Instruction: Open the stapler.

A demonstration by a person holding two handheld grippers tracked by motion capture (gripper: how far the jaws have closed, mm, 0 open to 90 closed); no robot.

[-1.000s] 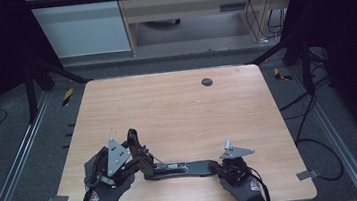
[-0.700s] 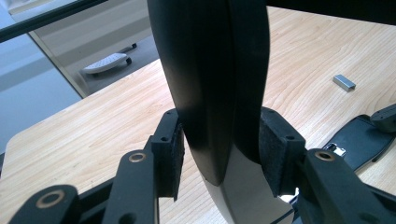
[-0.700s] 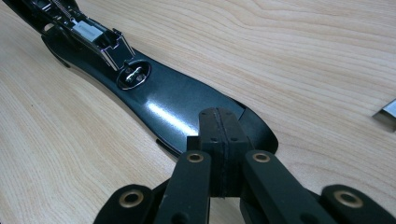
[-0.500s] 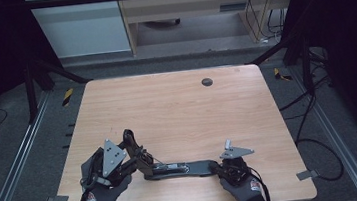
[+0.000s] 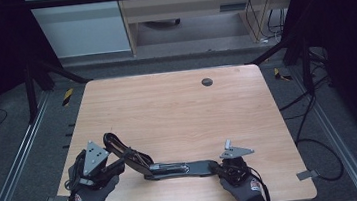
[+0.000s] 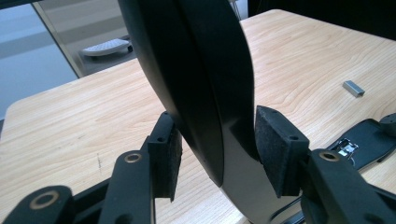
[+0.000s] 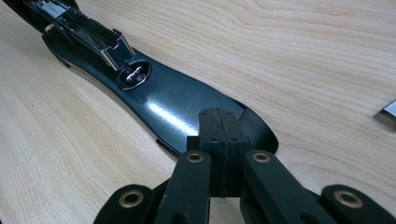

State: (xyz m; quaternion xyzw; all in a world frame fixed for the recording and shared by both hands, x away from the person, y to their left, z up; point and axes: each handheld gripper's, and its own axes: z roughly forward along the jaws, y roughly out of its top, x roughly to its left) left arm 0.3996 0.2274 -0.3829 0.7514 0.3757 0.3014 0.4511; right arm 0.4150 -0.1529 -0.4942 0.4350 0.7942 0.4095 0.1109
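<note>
1. Stapler [image 5: 173, 169] is lying opened out near the table's [image 5: 177, 110] front edge; its base is resting flat on the wood while its top arm [image 5: 121, 151] is rising up and away to the left, probably so that the staple channel is laid bare for loading.
2. Left gripper [image 5: 115, 160] is straddling that raised arm; its jaws have just been opening a little, and its pads [image 6: 275, 149] are sitting against the arm's sides, seemingly steadying it.
3. Right gripper [image 7: 218, 135] is bearing down on the base's rounded end, jaws pressed together with nothing between them, likely pinning the base against tipping.
4. Loose staple strip [image 6: 353, 88] is lying on the wood just beside the base, apparently waiting to be loaded.
</note>
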